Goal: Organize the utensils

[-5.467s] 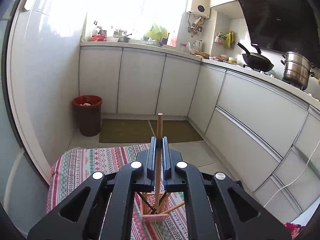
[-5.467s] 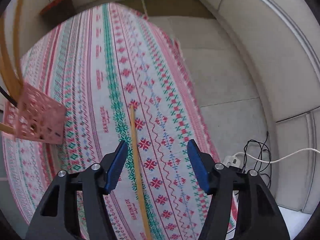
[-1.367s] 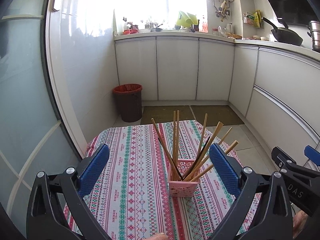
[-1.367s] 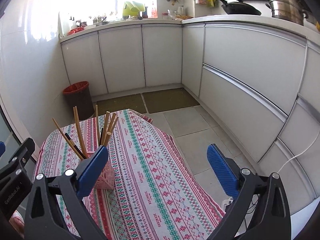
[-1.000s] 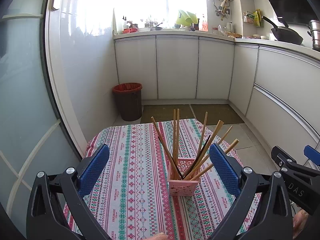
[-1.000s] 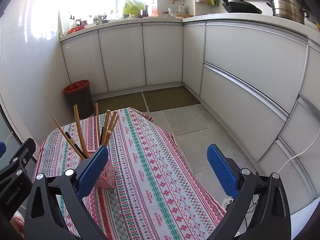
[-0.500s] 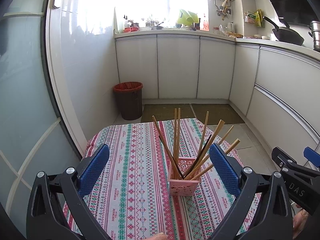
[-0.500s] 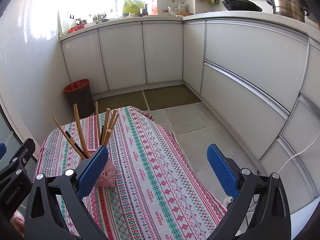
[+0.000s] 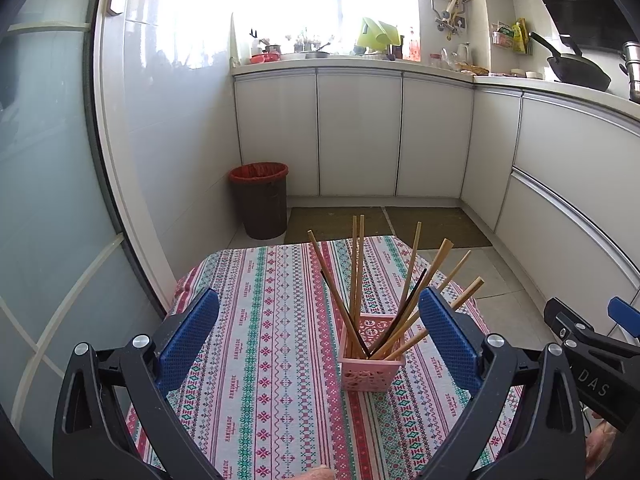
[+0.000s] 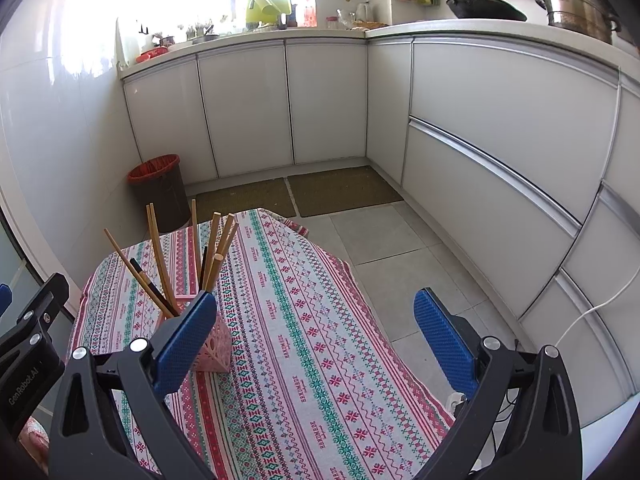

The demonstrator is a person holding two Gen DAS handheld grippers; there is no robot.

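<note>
A pink lattice holder stands on the patterned tablecloth, filled with several wooden chopsticks and a dark one, all leaning outward. My left gripper is held back from the holder, wide open and empty. In the right wrist view the same holder sits at the left, partly behind the left blue finger. My right gripper is wide open above the cloth, holding nothing. Its chopsticks fan upward.
White kitchen cabinets run along the back and right. A brown bin with a red liner stands on the floor past the table. Floor mats lie ahead. A white cable trails at the right. The table's right edge drops to tiled floor.
Earlier my left gripper was shut on a chopstick over the holder and a chopstick lay under my right gripper. Both grippers have since pulled back, open and empty; over the last second nothing moves.
</note>
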